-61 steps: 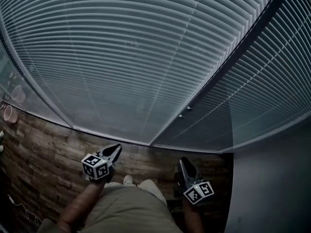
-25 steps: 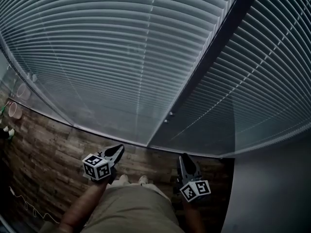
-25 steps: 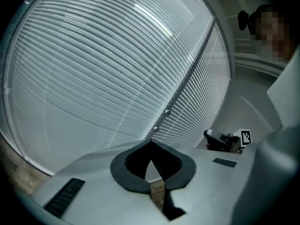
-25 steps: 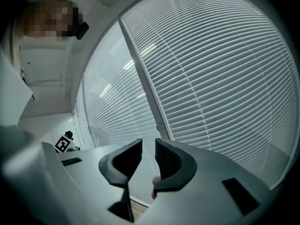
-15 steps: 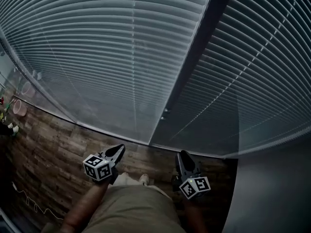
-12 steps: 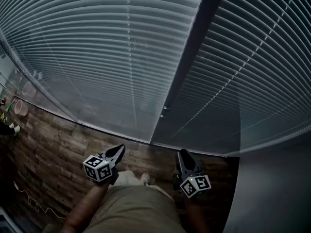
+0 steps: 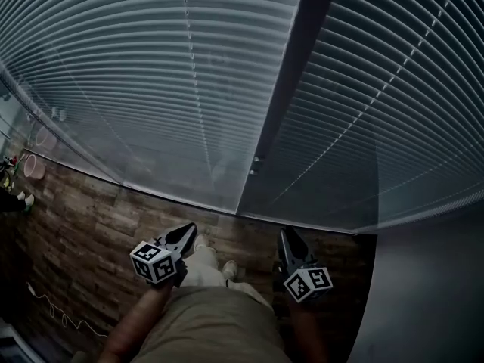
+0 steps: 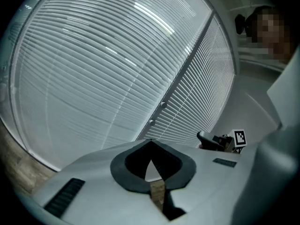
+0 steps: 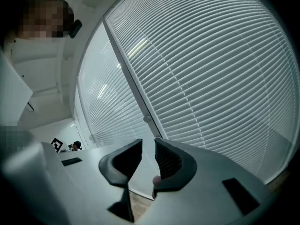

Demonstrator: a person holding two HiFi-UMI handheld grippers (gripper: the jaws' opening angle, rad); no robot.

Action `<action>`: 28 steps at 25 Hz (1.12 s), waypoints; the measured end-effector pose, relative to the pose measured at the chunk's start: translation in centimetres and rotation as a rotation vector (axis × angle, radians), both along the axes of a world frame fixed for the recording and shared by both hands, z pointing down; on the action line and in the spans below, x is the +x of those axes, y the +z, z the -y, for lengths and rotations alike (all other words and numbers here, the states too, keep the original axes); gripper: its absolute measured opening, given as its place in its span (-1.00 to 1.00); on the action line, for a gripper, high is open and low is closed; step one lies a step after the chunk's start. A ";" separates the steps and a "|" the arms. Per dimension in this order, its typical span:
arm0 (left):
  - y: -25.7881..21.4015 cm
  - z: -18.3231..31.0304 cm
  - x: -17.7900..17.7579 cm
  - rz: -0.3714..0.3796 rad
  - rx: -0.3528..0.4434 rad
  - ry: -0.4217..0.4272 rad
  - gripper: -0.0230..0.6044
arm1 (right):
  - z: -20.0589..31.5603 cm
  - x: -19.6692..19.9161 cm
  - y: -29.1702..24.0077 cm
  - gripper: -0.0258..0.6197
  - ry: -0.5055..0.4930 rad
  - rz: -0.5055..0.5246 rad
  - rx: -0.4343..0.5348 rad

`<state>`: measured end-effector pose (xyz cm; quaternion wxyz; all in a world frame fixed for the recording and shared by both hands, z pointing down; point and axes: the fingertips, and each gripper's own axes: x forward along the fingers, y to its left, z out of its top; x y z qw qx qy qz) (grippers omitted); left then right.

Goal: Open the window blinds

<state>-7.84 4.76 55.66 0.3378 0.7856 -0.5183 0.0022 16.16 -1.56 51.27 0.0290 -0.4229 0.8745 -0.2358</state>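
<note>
Two panels of closed horizontal slat blinds fill the head view, a left panel [image 7: 166,82] and a right panel [image 7: 378,112], with a dark mullion [image 7: 291,82] between them. Two small knobs [image 7: 255,159] sit low on the mullion, and they also show in the left gripper view as knobs [image 8: 163,105]. My left gripper [image 7: 187,230] hangs low, short of the blinds. Its tips [image 8: 151,142] meet with nothing in them. My right gripper [image 7: 287,234] is level with it, and its jaws [image 9: 148,141] stand a narrow gap apart, empty. Neither gripper touches the blinds.
A wood-plank floor [image 7: 76,233] runs below the blinds. A pink cup [image 7: 32,165] and small items stand at the far left, and a thin cord [image 7: 57,316] lies on the floor. A grey wall [image 7: 431,293] closes the right side. The person's shoes [image 7: 227,269] show between the grippers.
The blinds have swung across the head view and the mullion now stands steeper and nearer the middle. A shoe has stepped forward. Both grippers stay low with their jaws unchanged.
</note>
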 end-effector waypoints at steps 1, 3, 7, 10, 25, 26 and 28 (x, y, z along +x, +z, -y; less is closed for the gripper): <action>-0.4 0.0 -0.4 0.000 0.010 -0.005 -0.89 | -0.1 -0.4 -0.3 -0.64 0.001 -0.002 0.001; -1.7 -0.1 -1.4 0.001 0.039 -0.011 -0.89 | -0.2 -1.2 -1.3 -0.64 0.002 -0.010 0.000; -3.6 1.8 -2.6 -0.012 0.037 0.009 -0.89 | 0.5 -2.4 -4.6 -0.64 0.009 -0.008 -0.003; -1.9 4.2 -3.7 -0.010 0.033 0.037 -0.89 | 1.8 -3.8 -3.4 -0.64 0.011 -0.009 0.016; -0.5 14.3 -6.4 -0.041 0.080 0.239 -0.89 | 9.7 -9.6 1.6 -0.63 0.077 -0.112 -0.083; -0.5 14.7 -6.3 -0.047 0.085 0.265 -0.89 | 10.1 -10.0 1.9 -0.62 0.076 -0.108 -0.089; -0.5 15.2 -6.1 -0.079 0.098 0.314 -0.89 | 10.7 -10.9 2.8 -0.48 0.059 -0.107 -0.111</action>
